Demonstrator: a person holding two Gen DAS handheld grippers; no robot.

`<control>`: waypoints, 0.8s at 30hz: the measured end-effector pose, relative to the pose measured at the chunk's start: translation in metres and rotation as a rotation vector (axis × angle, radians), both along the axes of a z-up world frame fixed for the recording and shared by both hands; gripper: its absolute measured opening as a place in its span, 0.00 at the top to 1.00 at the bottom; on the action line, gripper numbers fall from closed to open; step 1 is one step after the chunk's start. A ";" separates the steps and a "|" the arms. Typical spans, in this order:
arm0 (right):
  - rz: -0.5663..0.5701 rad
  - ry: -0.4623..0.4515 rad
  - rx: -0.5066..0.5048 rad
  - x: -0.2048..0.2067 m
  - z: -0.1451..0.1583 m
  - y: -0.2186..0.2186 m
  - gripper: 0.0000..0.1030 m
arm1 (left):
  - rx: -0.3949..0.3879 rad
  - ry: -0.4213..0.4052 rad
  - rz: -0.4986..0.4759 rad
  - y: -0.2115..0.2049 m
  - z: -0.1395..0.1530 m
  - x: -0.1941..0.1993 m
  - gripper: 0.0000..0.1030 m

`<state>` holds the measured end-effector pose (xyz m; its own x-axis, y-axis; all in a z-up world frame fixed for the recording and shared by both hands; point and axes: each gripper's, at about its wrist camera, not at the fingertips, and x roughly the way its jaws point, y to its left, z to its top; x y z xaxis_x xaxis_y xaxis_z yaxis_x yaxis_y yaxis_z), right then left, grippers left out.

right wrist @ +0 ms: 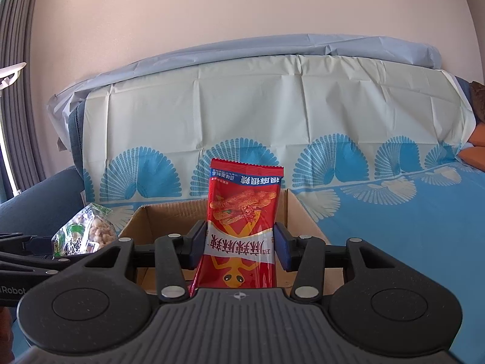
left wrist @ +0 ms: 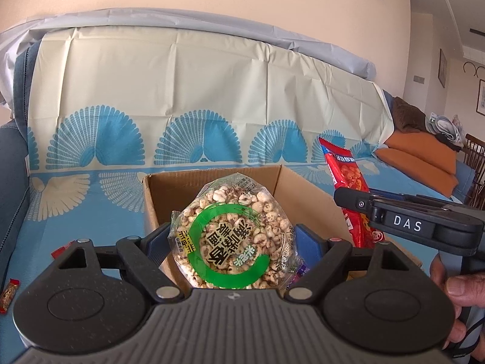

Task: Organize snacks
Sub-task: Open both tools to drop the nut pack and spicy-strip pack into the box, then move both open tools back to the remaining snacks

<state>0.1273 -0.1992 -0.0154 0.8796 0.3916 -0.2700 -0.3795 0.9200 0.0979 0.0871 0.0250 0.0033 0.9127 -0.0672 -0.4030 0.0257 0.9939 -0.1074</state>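
While my left fingers (left wrist: 232,236) stand wide and clamp the round puffed-grain bag (left wrist: 232,239) by its sides, that bag hangs upright over the open box (left wrist: 212,179), print upside down. My right fingers (right wrist: 241,245) stand narrower and pinch the red packet (right wrist: 242,227) at its middle, upright, also above the box (right wrist: 157,212), its print inverted too. From the left view the red packet (left wrist: 348,188) rises just beside the box's right wall. The box sits on a blue sheet (left wrist: 91,212) with fan patterns that covers a sofa. A small wrapped candy (left wrist: 9,292) lies on the sheet, well left of the box. My hand (left wrist: 460,291) shows at the right edge.
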 end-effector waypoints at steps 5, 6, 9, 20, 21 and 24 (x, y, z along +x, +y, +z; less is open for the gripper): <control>0.001 0.002 -0.002 0.000 0.000 -0.001 0.50 | 0.009 0.008 0.001 0.000 0.000 0.002 0.11; 0.000 0.006 -0.003 0.001 -0.001 -0.001 0.47 | 0.009 0.012 0.002 0.000 0.000 0.003 0.07; -0.013 0.011 -0.008 0.001 -0.001 0.000 0.29 | 0.008 0.018 0.007 0.002 -0.001 0.002 0.03; -0.013 0.011 -0.001 -0.001 0.000 0.005 0.22 | 0.083 -0.080 0.024 0.007 0.003 -0.016 0.05; -0.012 0.011 -0.001 -0.002 0.000 0.006 0.22 | 0.088 -0.092 0.024 0.009 0.004 -0.019 0.07; -0.009 0.010 -0.002 -0.005 0.001 0.011 0.22 | 0.091 -0.103 0.032 0.016 0.006 -0.025 0.15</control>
<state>0.1225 -0.1885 -0.0145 0.8805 0.3829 -0.2794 -0.3699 0.9237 0.1001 0.0621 0.0411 0.0096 0.9507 -0.0048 -0.3101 0.0000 0.9999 -0.0156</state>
